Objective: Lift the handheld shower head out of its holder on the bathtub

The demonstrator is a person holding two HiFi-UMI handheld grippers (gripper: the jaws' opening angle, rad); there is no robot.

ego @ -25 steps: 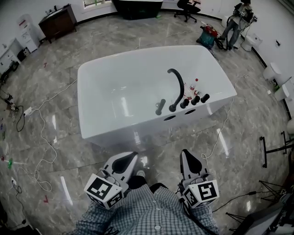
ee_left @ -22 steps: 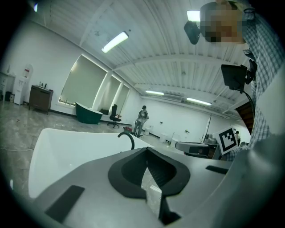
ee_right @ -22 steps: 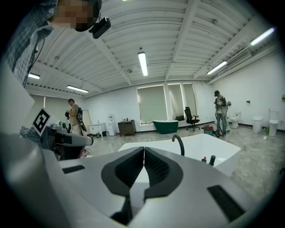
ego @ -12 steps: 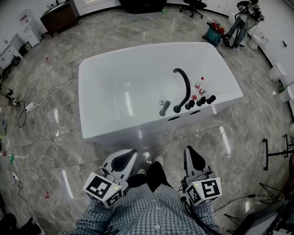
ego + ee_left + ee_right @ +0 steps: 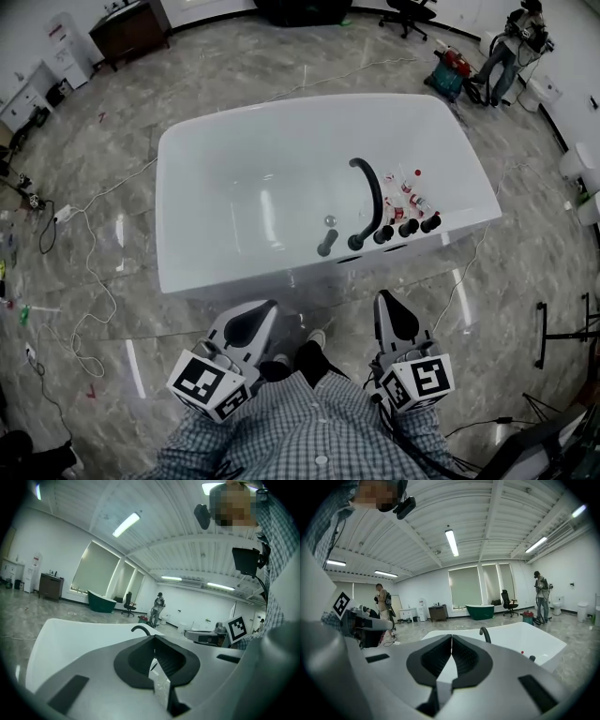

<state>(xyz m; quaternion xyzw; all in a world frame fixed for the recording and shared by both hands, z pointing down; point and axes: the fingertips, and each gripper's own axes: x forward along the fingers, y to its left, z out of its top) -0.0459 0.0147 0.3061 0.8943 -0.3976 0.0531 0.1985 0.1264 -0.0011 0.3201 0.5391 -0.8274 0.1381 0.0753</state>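
Right gripper (image 5: 386,305) and left gripper (image 5: 262,314), both closed empty, are facing the upright handheld shower head (image 5: 325,246), ahead between them on the bathtub (image 5: 244,272) rim

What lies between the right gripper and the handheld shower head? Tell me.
Head view: bare floor, then the bathtub's near wall, between right gripper and shower head.

1. A bathtub (image 5: 234,122) stands mid-floor, its long side facing near.
2. Along its near rim, left to right: shower head (image 5: 326,246), faucet (image 5: 368,195), three knobs (image 5: 408,228).
3. Far left stands a cabinet (image 5: 127,33); far right, a person (image 5: 516,42).
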